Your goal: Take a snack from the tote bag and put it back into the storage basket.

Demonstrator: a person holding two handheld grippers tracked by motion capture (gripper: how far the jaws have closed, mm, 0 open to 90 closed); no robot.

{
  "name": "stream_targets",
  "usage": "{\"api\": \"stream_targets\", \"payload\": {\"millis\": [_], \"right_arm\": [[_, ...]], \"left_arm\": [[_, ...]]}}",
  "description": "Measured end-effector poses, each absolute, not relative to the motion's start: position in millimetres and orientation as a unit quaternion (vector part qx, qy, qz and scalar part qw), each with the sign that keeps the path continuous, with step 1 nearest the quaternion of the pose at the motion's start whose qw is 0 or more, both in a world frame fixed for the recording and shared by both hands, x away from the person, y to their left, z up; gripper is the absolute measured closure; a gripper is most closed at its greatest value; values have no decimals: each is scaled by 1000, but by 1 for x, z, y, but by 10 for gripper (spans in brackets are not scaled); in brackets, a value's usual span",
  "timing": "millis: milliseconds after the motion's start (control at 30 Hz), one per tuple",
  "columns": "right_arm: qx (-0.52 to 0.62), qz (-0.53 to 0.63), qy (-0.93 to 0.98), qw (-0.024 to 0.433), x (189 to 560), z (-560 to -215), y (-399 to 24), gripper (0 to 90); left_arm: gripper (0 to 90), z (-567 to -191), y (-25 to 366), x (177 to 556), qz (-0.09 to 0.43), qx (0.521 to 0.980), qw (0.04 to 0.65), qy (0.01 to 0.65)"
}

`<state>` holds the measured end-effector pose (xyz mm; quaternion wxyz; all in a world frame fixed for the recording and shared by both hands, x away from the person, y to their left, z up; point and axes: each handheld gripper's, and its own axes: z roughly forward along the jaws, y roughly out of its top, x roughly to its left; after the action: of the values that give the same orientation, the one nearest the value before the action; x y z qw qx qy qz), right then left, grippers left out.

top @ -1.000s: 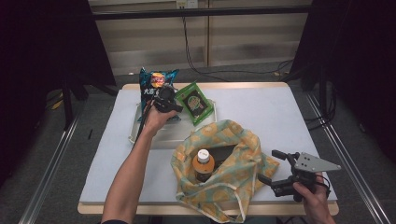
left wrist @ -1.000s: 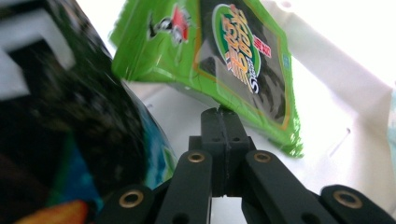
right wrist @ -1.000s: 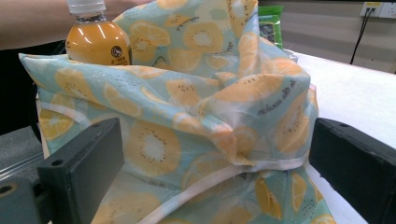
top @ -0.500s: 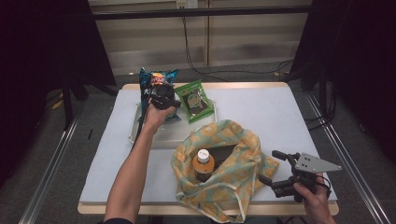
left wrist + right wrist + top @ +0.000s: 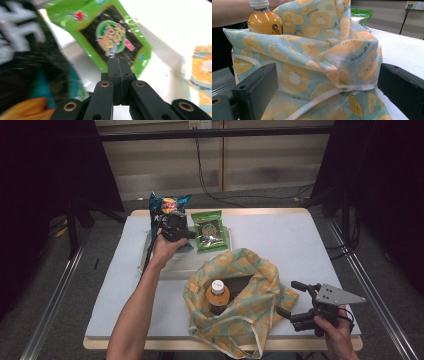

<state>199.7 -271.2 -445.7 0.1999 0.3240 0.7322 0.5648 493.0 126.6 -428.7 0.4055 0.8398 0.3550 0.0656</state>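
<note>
White sheeting covers the table [image 5: 300,245], with dark curtains to either side and a pale wall with hanging cables behind. At the far left, the left tongs [image 5: 176,227] sit over a blue chip bag [image 5: 165,207], just beside a green snack packet [image 5: 210,230]; in the left gripper view their jaws are pressed together with nothing between them, pointing at the packet. Both packs lie by a shallow white tray [image 5: 175,265]. Near the front edge, an orange-print cloth bag [image 5: 250,300] stands open with an orange juice bottle [image 5: 217,295] upright inside it. The right tongs [image 5: 292,299] rest just beside the bag's right side, jaws spread wide, and the fabric lies between them without being pinched.
</note>
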Motion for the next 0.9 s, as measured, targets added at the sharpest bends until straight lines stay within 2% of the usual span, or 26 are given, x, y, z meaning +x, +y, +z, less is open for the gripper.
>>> {"api": "stream_targets", "payload": {"millis": [333, 600, 900], "right_arm": [[326, 565, 731, 200, 201, -446, -271, 26], [325, 565, 731, 202, 199, -445, -273, 26], [327, 564, 731, 200, 199, -446, -275, 24]], "left_arm": [[900, -444, 88, 486, 35, 865, 397, 305], [900, -454, 62, 491, 12, 905, 330, 266], [900, -464, 68, 499, 28, 906, 299, 299]]}}
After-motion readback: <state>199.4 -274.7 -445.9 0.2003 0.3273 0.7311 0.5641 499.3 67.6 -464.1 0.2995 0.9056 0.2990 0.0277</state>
